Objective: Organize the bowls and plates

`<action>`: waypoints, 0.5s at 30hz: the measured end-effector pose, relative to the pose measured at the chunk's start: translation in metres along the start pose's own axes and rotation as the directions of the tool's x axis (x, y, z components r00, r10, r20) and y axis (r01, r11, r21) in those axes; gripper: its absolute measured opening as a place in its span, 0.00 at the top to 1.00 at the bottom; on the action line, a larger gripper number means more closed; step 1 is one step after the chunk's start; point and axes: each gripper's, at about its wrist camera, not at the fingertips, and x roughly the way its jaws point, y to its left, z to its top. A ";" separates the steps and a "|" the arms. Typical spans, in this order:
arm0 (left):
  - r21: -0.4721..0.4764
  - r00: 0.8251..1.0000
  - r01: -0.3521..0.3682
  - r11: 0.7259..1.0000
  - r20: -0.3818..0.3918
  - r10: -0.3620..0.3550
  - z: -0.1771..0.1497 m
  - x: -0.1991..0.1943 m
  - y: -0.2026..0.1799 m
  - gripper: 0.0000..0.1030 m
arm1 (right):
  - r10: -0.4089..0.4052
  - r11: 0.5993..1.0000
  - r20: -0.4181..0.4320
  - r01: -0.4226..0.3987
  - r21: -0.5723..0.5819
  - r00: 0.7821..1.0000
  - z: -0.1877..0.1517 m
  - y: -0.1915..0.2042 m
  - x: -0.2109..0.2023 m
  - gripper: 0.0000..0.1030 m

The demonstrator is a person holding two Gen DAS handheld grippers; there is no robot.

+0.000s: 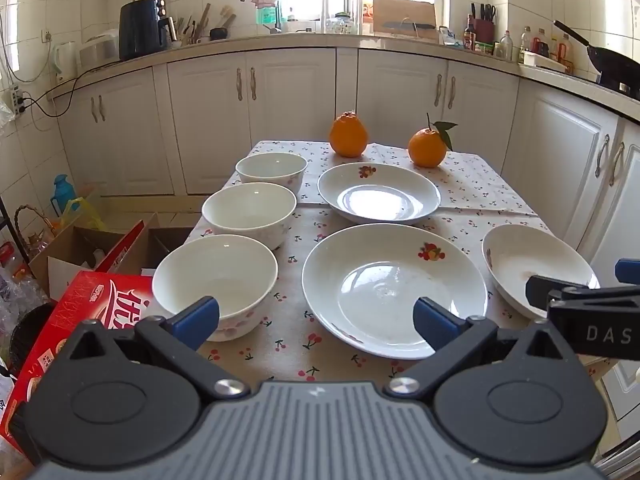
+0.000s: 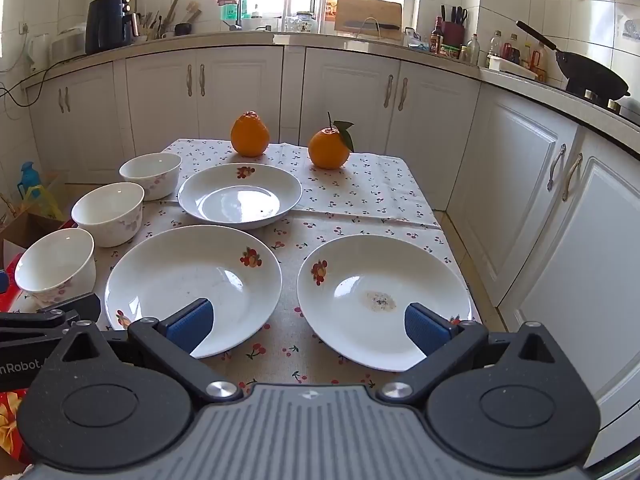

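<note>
**Both tongs wide open over an unsorted table of plates and bowls**

The table [image 1: 472, 184], under a cherry-print cloth, carries everything. Three deep plates are the largest pieces. One [image 2: 240, 196] lies toward the far edge at the middle, another [image 2: 192, 288] at the near edge in the middle, and the third [image 2: 384, 300], with a smear of residue in its well, by the near right corner. None is stacked, so nothing looks sorted yet.

Three bowls run in a line down the left edge: far [image 1: 272, 170], middle [image 1: 250, 212], near [image 1: 216, 280]. The near one sits right at the table's edge above a red box [image 1: 80, 320] on the floor, so a nudge leftward could tip it off.

Two oranges [image 1: 348, 136] [image 1: 427, 148] stand along the far edge, clear of the dishes.

The left gripper [image 1: 316, 316] hangs over the near edge between the near bowl and the middle plate, fingers spread, holding nothing. The right gripper [image 2: 308, 326] hovers between the two near plates, equally spread and empty. Bare cloth lies open toward the far right corner, the likeliest room for stacking.
</note>
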 end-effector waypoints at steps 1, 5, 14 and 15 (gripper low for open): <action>0.003 1.000 -0.003 1.000 0.001 0.003 0.000 0.000 0.000 0.01 | 0.000 1.000 0.001 0.000 -0.001 1.000 0.000 0.001 0.000 0.00; 0.016 1.000 -0.023 1.000 0.011 0.023 -0.002 -0.003 -0.002 0.01 | 0.004 1.000 0.001 -0.004 0.000 1.000 -0.002 0.002 0.000 0.00; -0.011 1.000 -0.001 1.000 0.008 0.001 0.001 -0.001 0.003 0.01 | 0.003 1.000 0.013 -0.002 -0.011 1.000 0.001 0.004 -0.004 0.00; -0.012 1.000 -0.001 1.000 0.008 0.001 0.001 -0.001 0.003 0.01 | 0.002 1.000 0.013 -0.002 -0.011 1.000 0.001 0.003 -0.004 0.00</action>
